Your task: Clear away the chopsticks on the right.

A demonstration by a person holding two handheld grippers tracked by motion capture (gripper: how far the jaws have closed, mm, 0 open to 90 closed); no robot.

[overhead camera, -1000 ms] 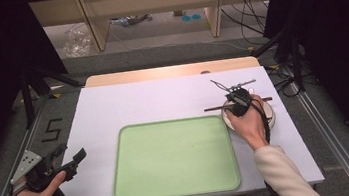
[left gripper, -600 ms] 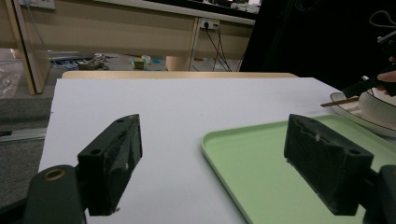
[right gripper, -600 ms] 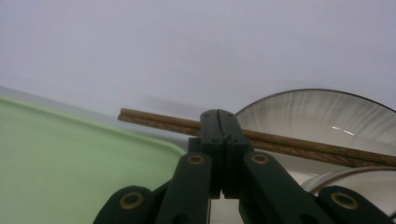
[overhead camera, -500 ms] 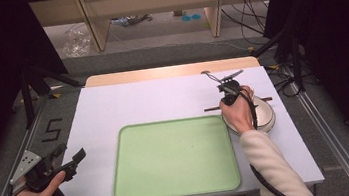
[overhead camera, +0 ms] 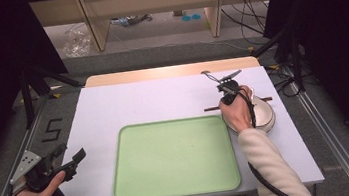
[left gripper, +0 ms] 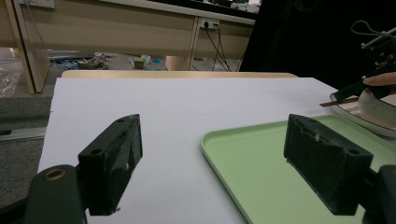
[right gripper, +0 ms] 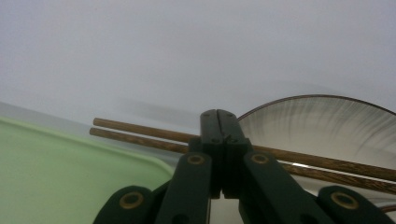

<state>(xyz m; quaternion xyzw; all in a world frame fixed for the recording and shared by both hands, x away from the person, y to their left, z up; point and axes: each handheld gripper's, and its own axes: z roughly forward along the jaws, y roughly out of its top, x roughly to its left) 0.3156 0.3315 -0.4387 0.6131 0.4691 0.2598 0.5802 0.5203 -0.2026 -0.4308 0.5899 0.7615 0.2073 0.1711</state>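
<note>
Chopsticks [overhead camera: 214,107] lie across the bowl [overhead camera: 264,115] under my right gripper [overhead camera: 225,88] in the high view, their tips poking out to its left near the green tray [overhead camera: 170,159]; my left gripper [overhead camera: 72,160] hangs off the table's near left corner. The left gripper view shows its jaws wide apart with nothing between them. In the right gripper view, the jaws are pressed together, empty, with the chopsticks [right gripper: 140,133] just beyond their tips over the bowl [right gripper: 327,121].

A pair of dark, grained wooden chopsticks [right gripper: 154,135] is seen across a glossy white glazed bowl [right gripper: 327,123]. A smooth, matt green plastic tray [overhead camera: 175,158] is laid on a matt white tabletop [overhead camera: 138,102].
</note>
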